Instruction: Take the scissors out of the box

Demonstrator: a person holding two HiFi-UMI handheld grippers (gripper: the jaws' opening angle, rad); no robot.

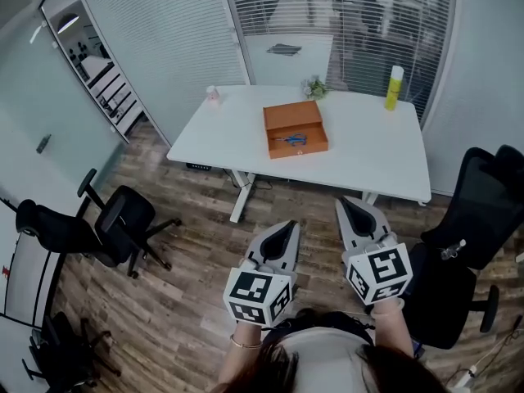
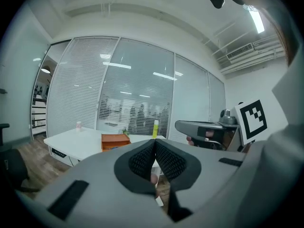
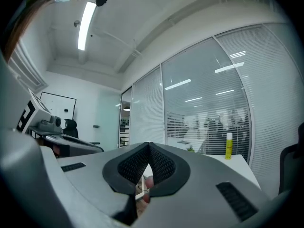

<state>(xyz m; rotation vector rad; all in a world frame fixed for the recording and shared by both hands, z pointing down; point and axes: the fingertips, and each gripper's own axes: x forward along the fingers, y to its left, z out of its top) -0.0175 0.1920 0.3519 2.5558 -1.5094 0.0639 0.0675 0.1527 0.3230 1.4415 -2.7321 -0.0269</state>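
An open orange box [image 1: 295, 128] sits in the middle of the white table [image 1: 372, 166], with blue-handled scissors [image 1: 291, 140] lying inside it. Both grippers hang over the wooden floor, well short of the table's near edge. My left gripper [image 1: 291, 227] is shut with nothing between its tips. My right gripper [image 1: 345, 204] is shut and empty too. In the left gripper view the orange box [image 2: 114, 140] shows far ahead past the closed left gripper [image 2: 154, 141]; the scissors are hidden there. The right gripper view shows the closed right gripper [image 3: 149, 146] aimed level past the table.
A yellow bottle [image 1: 395, 88], a small plant [image 1: 315, 88] and a small pink-white item [image 1: 213, 95] stand along the table's far edge. Black office chairs stand at the left [image 1: 119, 223] and right [image 1: 463, 268]. Glass walls with blinds close the room behind the table.
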